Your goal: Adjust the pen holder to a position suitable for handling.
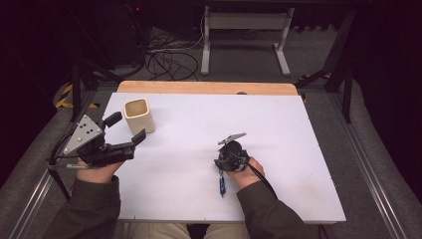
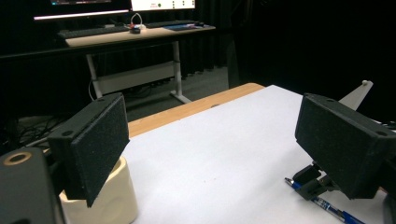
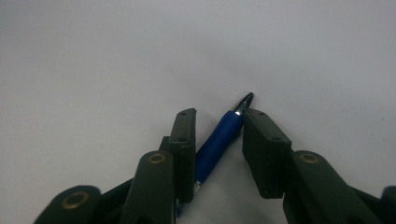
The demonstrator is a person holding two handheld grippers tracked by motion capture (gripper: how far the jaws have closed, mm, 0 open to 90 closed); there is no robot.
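Note:
A blue pen point(image 1: 222, 185) lies on the white table top point(image 1: 288, 149), just in front of the person's right hand. My right gripper point(image 1: 222, 167) points down at it. In the right gripper view the pen point(image 3: 217, 142) lies slantwise between the two jaws of that gripper point(image 3: 217, 114), which stand a little apart on either side of it and are open. My left gripper point(image 1: 126, 127) hovers wide open beside a cream square cup point(image 1: 142, 122) at the table's left. In the left gripper view the cup point(image 2: 112, 200) sits behind the left jaw and the pen point(image 2: 327, 207) shows at lower right.
A wooden strip point(image 1: 204, 87) runs along the table's far edge. Beyond it stand a white desk frame point(image 1: 244, 22) and loose cables point(image 1: 166, 59) on the floor. Metal rails point(image 1: 368, 169) flank the table on both sides.

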